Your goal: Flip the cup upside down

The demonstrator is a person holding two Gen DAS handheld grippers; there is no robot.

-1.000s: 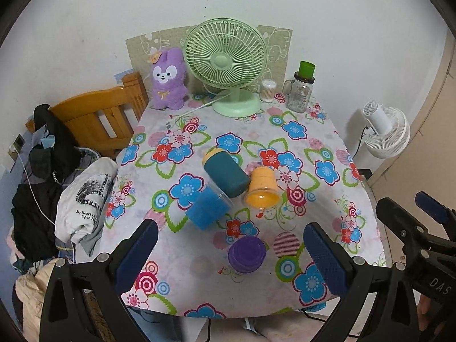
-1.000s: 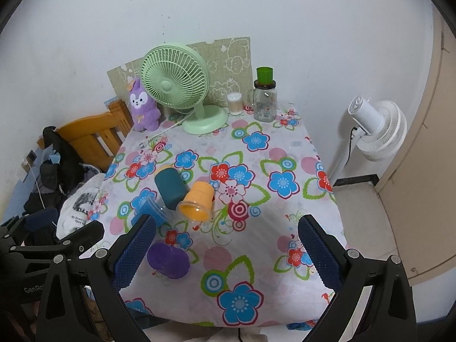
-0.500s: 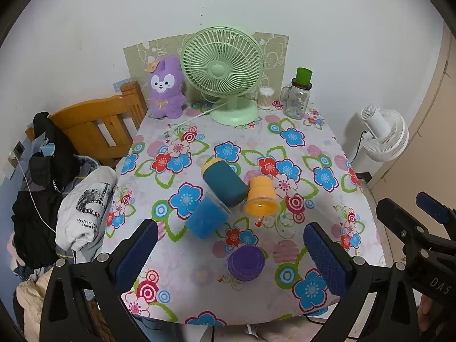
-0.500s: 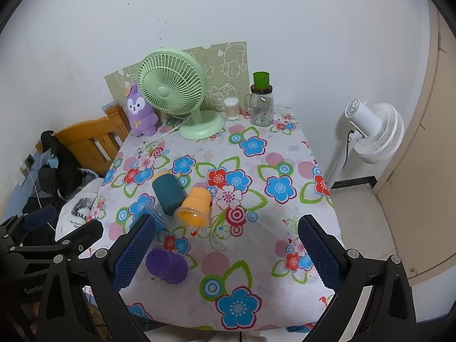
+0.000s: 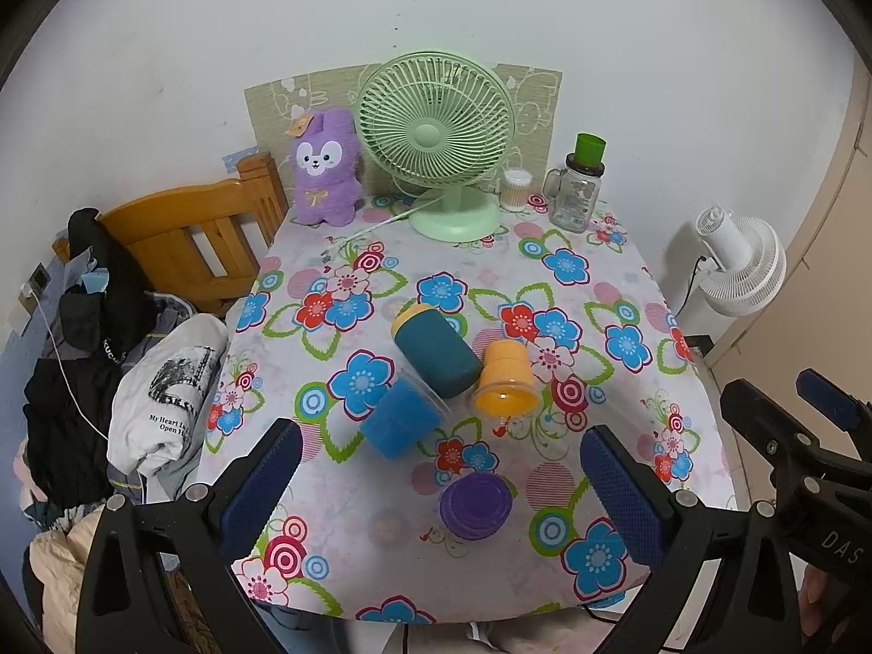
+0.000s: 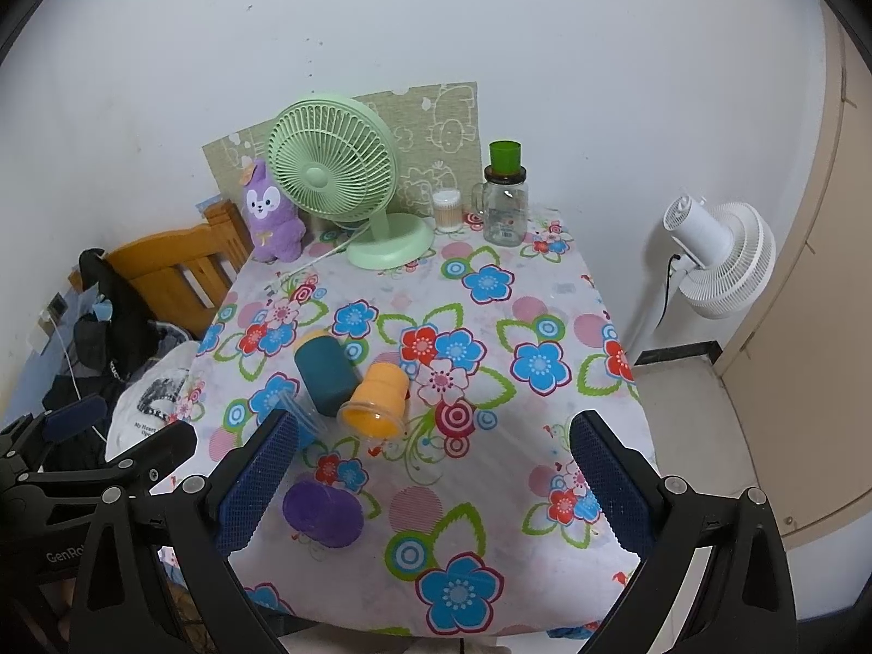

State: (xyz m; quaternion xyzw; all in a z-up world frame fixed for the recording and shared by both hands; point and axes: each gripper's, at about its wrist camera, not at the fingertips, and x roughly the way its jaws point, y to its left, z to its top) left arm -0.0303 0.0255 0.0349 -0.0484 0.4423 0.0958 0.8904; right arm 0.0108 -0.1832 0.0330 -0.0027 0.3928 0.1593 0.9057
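Both tongs hang side by side, spread wide with nothing between their blue pads: the left tongs and the right tongs, each visible at the edge of the other's wrist view.

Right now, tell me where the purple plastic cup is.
The purple plastic cup lies on its side near the front edge of the floral tablecloth, nearer than the blue cup and orange cup.

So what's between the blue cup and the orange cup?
The dark teal cup lies on its side between the blue cup and orange cup, clearest in the left wrist view.
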